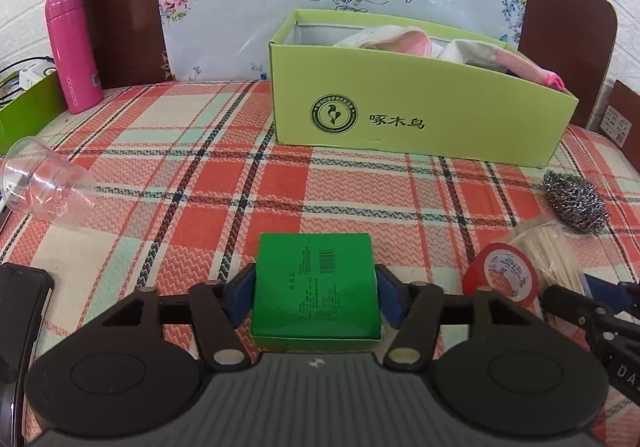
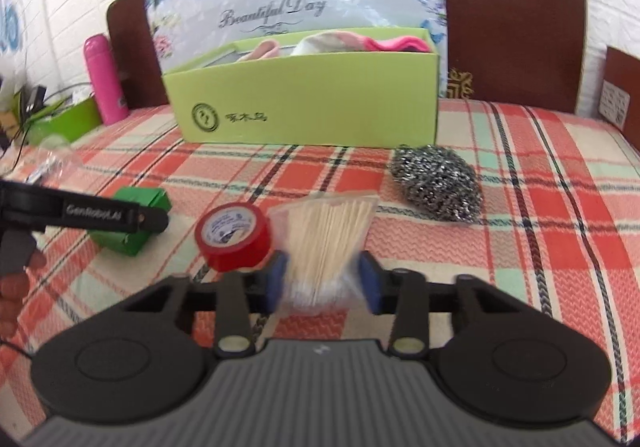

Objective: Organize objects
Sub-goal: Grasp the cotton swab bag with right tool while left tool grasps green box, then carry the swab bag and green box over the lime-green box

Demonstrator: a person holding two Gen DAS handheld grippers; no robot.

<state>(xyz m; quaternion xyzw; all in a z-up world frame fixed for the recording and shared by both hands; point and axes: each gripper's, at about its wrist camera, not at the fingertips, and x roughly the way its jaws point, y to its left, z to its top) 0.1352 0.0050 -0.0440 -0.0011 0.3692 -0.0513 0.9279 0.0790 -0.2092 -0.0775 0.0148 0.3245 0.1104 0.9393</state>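
Note:
A flat green box [image 1: 316, 283] lies on the plaid cloth, and my left gripper [image 1: 316, 297] is shut on it, one blue pad against each side. The right wrist view shows this box [image 2: 140, 199] behind a black finger [image 2: 104, 213] of that gripper. My right gripper [image 2: 323, 281] is shut on the narrow end of a clear bag of wooden sticks [image 2: 328, 231], which fans out ahead of it. The pads look blurred. A red tape roll [image 2: 234, 235] lies just left of the bag. Further back stands the open light-green shoebox [image 1: 420, 115], holding white and pink cloth.
A steel scourer [image 2: 436, 183] lies to the right, in front of the shoebox. At the left, a clear plastic cup [image 1: 44, 187] lies on its side and a pink flask [image 1: 72, 47] stands upright. A black device [image 1: 20, 299] sits at the near left edge. Brown chair backs [image 1: 564, 23] stand behind.

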